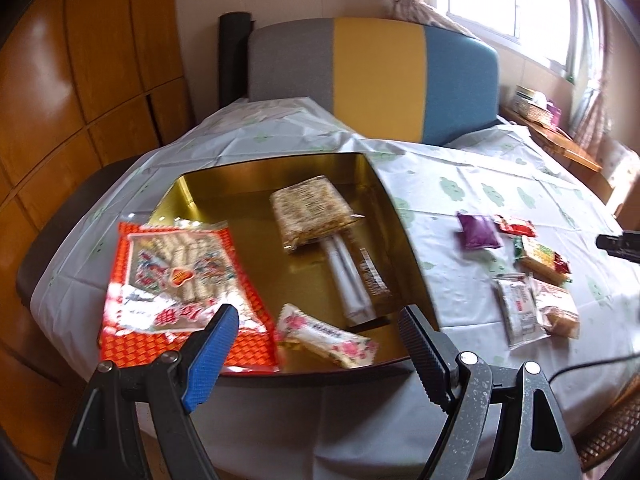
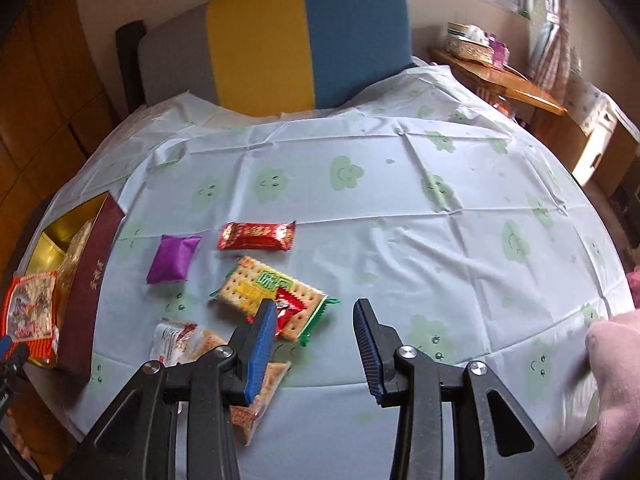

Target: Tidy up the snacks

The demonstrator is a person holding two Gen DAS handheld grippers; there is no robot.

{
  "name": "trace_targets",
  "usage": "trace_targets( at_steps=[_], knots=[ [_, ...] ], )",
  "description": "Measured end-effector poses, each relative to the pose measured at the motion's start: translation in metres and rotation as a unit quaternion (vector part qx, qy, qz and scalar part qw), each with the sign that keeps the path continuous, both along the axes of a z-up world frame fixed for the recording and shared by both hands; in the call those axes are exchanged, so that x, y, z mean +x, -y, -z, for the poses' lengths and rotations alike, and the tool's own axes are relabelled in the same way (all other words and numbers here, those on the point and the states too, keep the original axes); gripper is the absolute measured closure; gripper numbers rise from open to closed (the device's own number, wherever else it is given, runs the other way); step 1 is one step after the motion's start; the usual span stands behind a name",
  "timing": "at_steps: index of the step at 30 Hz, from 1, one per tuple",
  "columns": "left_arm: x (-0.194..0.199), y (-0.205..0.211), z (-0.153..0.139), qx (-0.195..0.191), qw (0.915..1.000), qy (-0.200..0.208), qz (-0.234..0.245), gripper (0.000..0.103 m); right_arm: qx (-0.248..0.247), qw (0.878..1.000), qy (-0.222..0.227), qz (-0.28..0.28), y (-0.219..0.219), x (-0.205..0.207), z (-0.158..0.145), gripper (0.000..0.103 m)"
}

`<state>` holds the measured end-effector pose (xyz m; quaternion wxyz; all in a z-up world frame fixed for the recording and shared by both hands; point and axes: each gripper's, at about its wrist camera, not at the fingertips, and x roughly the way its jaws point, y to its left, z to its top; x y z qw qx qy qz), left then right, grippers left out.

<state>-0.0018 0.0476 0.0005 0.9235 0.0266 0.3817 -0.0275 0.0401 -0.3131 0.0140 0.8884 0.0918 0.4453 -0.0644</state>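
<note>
Left wrist view showed your left gripper (image 1: 318, 322) spread wide and empty over the gold-lined box (image 1: 256, 188) holding several snacks, while your right gripper (image 2: 316, 318), likewise wide, hovered by the cracker packet (image 2: 266, 290) on the tablecloth (image 2: 400, 208).

So 1 gold box (image 1: 192, 192) with 5 snacks inside. Out on the cloth, 5 loose packets, maybe 6, blurry there.
</note>
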Motion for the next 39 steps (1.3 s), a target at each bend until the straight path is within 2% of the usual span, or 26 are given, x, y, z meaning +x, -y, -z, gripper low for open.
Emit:
trace_targets(
  at_steps=[3, 6, 13, 16, 19, 22, 24, 27, 30, 33, 36, 39],
  knots=[
    [0.000, 0.020, -0.005, 0.001, 0.9992, 0.003, 0.039, 0.021, 0.036, 0.998, 0.002, 0.042, 0.020, -0.001, 0.002, 0.063],
    [0.003, 0.041, -0.008, 0.004, 0.9974, 0.001, 0.071, 0.023, 0.065, 0.996, -0.004, 0.054, 0.030, 0.001, 0.006, 0.063],
    [0.017, 0.096, -0.005, 0.001, 0.9889, -0.030, 0.146, 0.023, 0.082, 0.996, -0.010, 0.037, 0.023, 0.002, 0.009, 0.063],
    [0.028, 0.112, 0.000, -0.004, 0.9866, -0.051, 0.155, 0.026, 0.088, 0.995, -0.008, 0.036, 0.023, 0.001, 0.009, 0.063],
    [0.041, 0.121, 0.005, -0.029, 0.9848, -0.078, 0.153, 0.026, 0.098, 0.994, -0.005, 0.039, 0.026, 0.001, 0.009, 0.063],
    [0.054, 0.125, 0.010, -0.037, 0.9835, -0.099, 0.146, 0.037, 0.120, 0.992, -0.013, 0.045, 0.031, 0.001, 0.013, 0.063],
    [0.062, 0.133, 0.014, -0.045, 0.9806, -0.115, 0.152, 0.049, 0.135, 0.990, -0.020, 0.046, 0.034, 0.002, 0.016, 0.063],
    [0.071, 0.150, 0.011, -0.047, 0.9763, -0.120, 0.174, 0.056, 0.140, 0.988, -0.014, 0.060, 0.038, 0.000, 0.015, 0.063],
    [0.076, 0.175, 0.004, -0.047, 0.9681, -0.112, 0.219, 0.063, 0.160, 0.983, -0.003, 0.086, 0.050, -0.004, 0.015, 0.063],
    [0.082, 0.207, 0.006, -0.047, 0.9522, -0.120, 0.277, 0.063, 0.185, 0.977, 0.006, 0.106, 0.061, -0.007, 0.015, 0.063],
    [0.086, 0.236, 0.015, -0.040, 0.9402, -0.137, 0.310, 0.062, 0.200, 0.974, 0.010, 0.111, 0.064, -0.008, 0.015, 0.063],
    [0.091, 0.258, 0.026, -0.028, 0.9346, -0.149, 0.322, 0.062, 0.206, 0.973, 0.008, 0.107, 0.064, -0.008, 0.016, 0.063]
  ],
)
